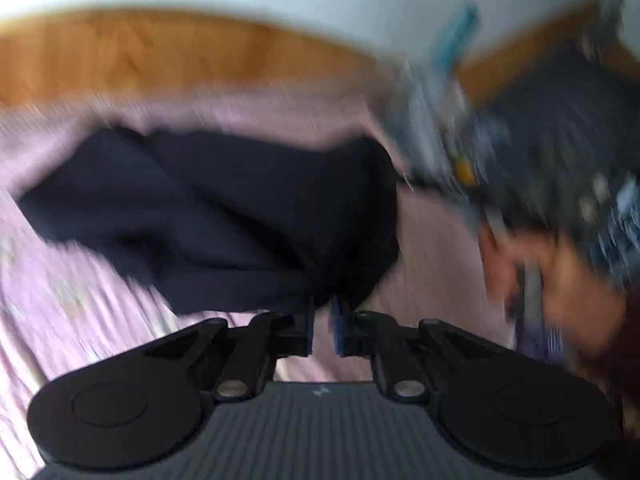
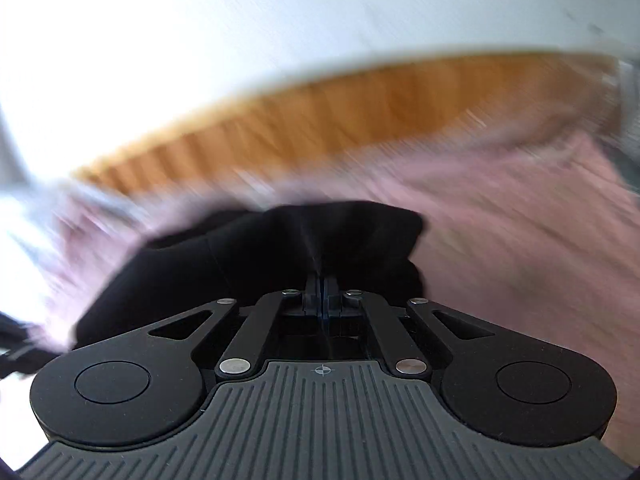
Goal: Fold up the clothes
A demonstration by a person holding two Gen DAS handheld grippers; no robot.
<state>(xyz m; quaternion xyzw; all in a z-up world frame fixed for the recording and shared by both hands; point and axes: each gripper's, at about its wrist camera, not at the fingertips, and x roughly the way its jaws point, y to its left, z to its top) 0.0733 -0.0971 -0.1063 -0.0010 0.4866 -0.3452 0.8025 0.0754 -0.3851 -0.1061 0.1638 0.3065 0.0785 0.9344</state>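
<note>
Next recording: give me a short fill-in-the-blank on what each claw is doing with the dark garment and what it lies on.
1. The right claw is ____ on a fold of the dark garment.
2. The garment lies on a ____ bedsheet.
3. The left claw grips the garment's ____ edge in its own view.
4. Behind the sheet runs a ____ headboard.

Missing words: shut; pink; near; wooden

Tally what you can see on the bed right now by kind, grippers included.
Black garment: 1, held at its near edge
Grippers: 2, the left gripper and the right gripper, both shut on the garment
Pink bedsheet: 1
Wooden headboard: 1
Total: 5
The frames are motion-blurred, so anything smaller cannot be told.
</note>
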